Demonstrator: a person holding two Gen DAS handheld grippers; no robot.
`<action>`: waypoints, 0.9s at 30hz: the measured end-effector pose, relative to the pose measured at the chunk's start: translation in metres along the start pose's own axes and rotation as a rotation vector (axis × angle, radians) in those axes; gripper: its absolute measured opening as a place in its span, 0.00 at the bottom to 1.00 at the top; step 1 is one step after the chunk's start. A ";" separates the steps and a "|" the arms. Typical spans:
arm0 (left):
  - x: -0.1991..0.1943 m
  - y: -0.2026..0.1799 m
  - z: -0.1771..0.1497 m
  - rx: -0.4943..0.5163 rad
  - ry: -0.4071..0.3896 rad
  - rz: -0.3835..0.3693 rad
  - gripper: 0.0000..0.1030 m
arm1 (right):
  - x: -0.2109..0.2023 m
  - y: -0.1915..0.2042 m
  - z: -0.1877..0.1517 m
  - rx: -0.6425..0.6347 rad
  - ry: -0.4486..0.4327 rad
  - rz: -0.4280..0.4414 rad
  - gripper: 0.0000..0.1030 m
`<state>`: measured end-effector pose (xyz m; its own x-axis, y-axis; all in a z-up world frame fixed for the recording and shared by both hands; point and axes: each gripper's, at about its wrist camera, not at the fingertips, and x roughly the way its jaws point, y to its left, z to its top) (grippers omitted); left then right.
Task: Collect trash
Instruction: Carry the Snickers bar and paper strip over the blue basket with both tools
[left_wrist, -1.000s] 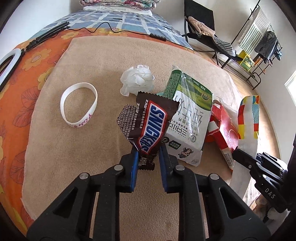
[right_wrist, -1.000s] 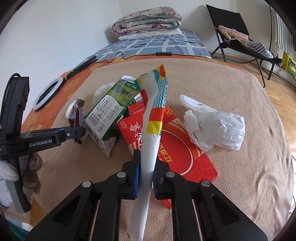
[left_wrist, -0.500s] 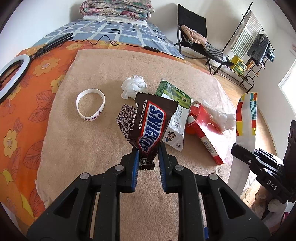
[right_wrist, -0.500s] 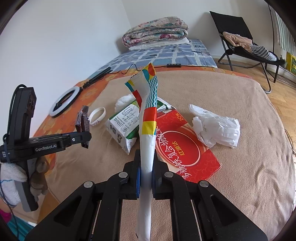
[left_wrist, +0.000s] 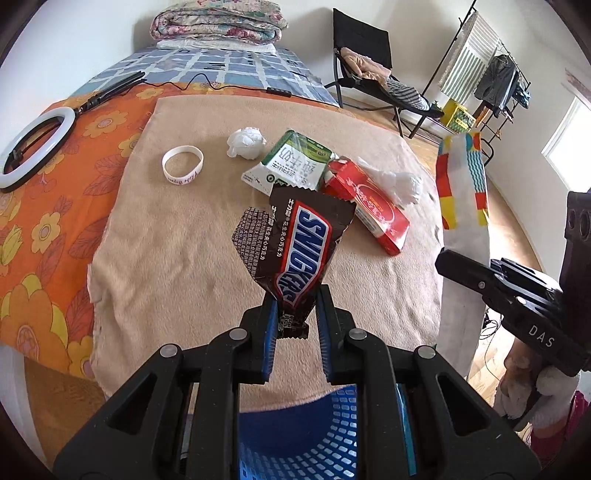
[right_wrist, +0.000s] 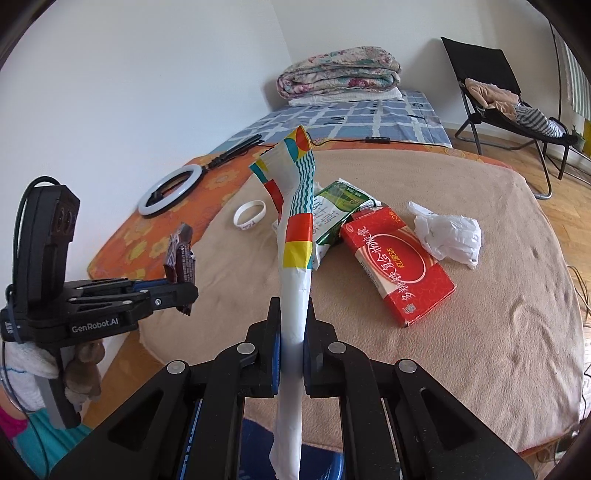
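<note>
Two pieces of trash are held up off the bed. The left tool (left_wrist: 293, 308) is nipped nearly closed on the crimped bottom end of a glossy brown Snickers wrapper (left_wrist: 295, 243), crinkled and torn open at the top; its long axis runs upward and away from the tool, leaning slightly left. The right tool (right_wrist: 293, 334) is clamped tight on a long, flattened white paper sleeve (right_wrist: 295, 236) with bright red, yellow and teal blocks near its upper end; it stands almost upright, its printed end up and its plain end hanging below the tool. Under both, part of a blue perforated plastic basket (left_wrist: 325, 435) shows. On the fuzzy beige blanket (left_wrist: 166, 258) lie a green-and-white milk carton (left_wrist: 291, 164), a flat red cardboard box (right_wrist: 399, 266), crumpled white plastic (right_wrist: 448, 234) and a white silicone wristband (left_wrist: 183, 166).
</note>
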<state>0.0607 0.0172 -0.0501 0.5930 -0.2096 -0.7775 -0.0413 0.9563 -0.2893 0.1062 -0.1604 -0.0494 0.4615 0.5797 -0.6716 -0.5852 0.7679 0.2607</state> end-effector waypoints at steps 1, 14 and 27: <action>-0.002 -0.003 -0.006 0.000 0.003 -0.006 0.18 | -0.003 0.002 -0.002 -0.002 -0.001 0.006 0.07; -0.009 -0.021 -0.070 0.014 0.036 0.006 0.18 | -0.014 0.027 -0.047 -0.022 0.022 0.034 0.07; 0.018 -0.015 -0.112 0.012 0.130 0.032 0.18 | 0.004 0.035 -0.085 -0.012 0.061 0.021 0.07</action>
<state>-0.0183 -0.0240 -0.1219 0.4824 -0.2024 -0.8522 -0.0489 0.9652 -0.2569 0.0306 -0.1545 -0.1019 0.4078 0.5776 -0.7071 -0.6021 0.7523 0.2673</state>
